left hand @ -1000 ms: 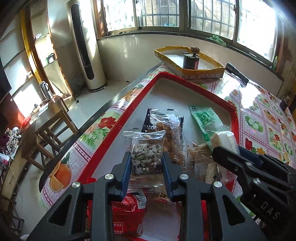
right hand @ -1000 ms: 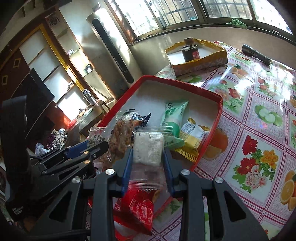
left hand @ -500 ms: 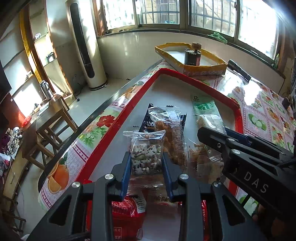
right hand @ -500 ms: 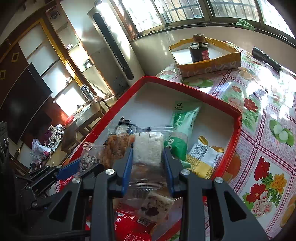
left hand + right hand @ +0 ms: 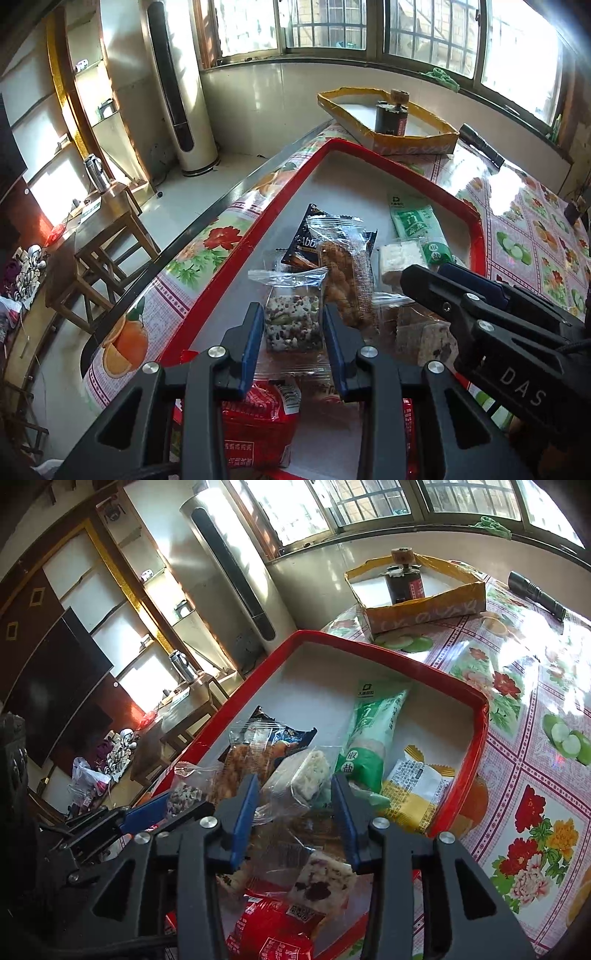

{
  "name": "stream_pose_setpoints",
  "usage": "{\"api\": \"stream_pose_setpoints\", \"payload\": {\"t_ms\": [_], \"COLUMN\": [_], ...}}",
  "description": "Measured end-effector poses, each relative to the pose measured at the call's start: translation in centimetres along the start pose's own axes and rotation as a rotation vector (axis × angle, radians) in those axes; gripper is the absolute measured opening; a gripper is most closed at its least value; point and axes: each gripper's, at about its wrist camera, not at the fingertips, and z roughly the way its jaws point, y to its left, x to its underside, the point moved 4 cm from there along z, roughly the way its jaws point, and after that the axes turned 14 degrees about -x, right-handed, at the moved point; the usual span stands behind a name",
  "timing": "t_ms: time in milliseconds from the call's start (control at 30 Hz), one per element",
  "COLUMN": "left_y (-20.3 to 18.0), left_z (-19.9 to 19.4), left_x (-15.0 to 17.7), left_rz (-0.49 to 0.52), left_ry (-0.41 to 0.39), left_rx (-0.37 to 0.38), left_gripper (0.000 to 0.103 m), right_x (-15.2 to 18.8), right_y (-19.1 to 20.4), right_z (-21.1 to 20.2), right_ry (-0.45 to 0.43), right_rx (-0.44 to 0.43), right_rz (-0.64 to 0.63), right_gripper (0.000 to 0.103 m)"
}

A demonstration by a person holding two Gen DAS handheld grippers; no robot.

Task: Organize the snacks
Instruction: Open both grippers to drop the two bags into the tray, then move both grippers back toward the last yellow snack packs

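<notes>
Over the red tray (image 5: 236, 258), the left gripper (image 5: 291, 334) sits narrow, its blue pads flanking the speckled seed bar (image 5: 291, 321), and whether they pinch it I cannot tell. The right gripper (image 5: 293, 805) has just been opening, jaws now loose around the white rice cake (image 5: 308, 771), which lies tilted on the pile. At two o'clock of it rest the green packet (image 5: 373, 731) and yellow packet (image 5: 417, 786).

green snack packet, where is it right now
The green snack packet lies flat in the red tray, toward its right wall in the right wrist view, with the yellow packet beside it and the white rice bar on its left.
</notes>
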Motion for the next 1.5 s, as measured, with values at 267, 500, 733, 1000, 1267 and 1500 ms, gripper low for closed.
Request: {"api": "stream_pose_setpoints", "payload": {"t_ms": [267,500,733,1000,1267,1500], "left_y": [-0.5,-2.2,-4.5,-7.3,-9.8,-13.4], "left_z": [-1.7,-4.2,-7.2,-9.4,-10.7,-10.9], "left_x": [0.0,0.3,0.6,1.0,1.8,3.1], "left_rz": [0.003,0.037,0.069,0.115,0.161,0.242], "left_ry": [-0.039,-0.107,-0.176,-0.215,-0.225,-0.176], "left_rx": [-0.012,-0.007,0.015,0.043,0.078,0.206], "left_gripper": [0.052,0.057,0.060,0.060,0.065,0.066], "right_x": [1.1,3.8,6.5,9.1,11.3,13.5], "right_y": [-0.9,-3.1,-5.8,-7.6,-9.7,-12.4], "right_z": [-3.1,-8.4,-13.6,-18.8,-23.2,-26.5], "right_ry": [-0.050,-0.119,-0.181,-0.233,-0.269,-0.288], "right_rx": [0.010,0.061,0.122,0.204,0.306,0.369], "right_rz": [0.031,0.086,0.153,0.188,0.217,0.269], "right_gripper": [0.051,0.057,0.059,0.062,0.067,0.069]}}
